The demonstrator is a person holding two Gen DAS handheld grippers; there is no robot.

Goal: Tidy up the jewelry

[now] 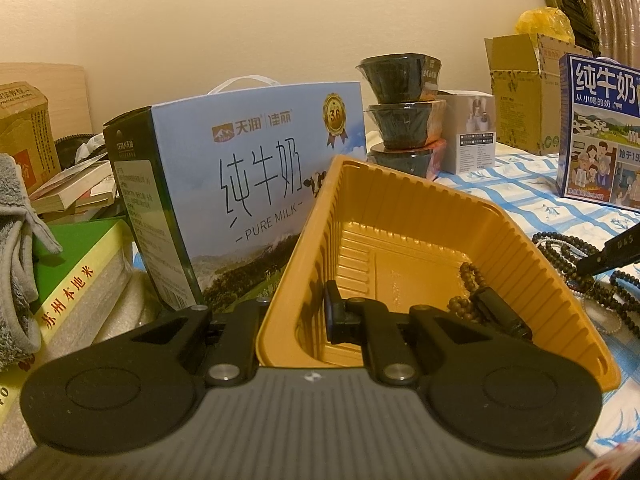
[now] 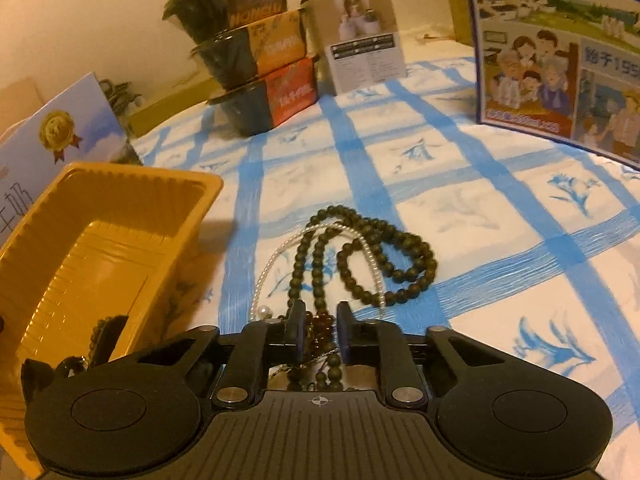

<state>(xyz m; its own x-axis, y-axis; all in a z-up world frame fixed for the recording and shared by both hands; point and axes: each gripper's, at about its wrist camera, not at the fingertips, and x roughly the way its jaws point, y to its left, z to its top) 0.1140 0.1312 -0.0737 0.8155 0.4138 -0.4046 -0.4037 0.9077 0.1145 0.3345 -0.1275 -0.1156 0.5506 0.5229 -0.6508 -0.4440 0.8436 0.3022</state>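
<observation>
A white cloth with blue stripes and small blue flower prints (image 2: pixel 460 184) covers the surface. Near its middle lies a tangle of dark bead strands (image 2: pixel 384 264) crossed by a thin pearl string (image 2: pixel 276 256). To their left a yellow plastic tray (image 2: pixel 132 184) rests on the cloth. At the far edge stand three stacked instant-noodle bowls (image 2: pixel 256 72), with a small white box (image 2: pixel 360 40) just to their right. A blue milk carton (image 2: pixel 560 60) stands at the far right.
</observation>
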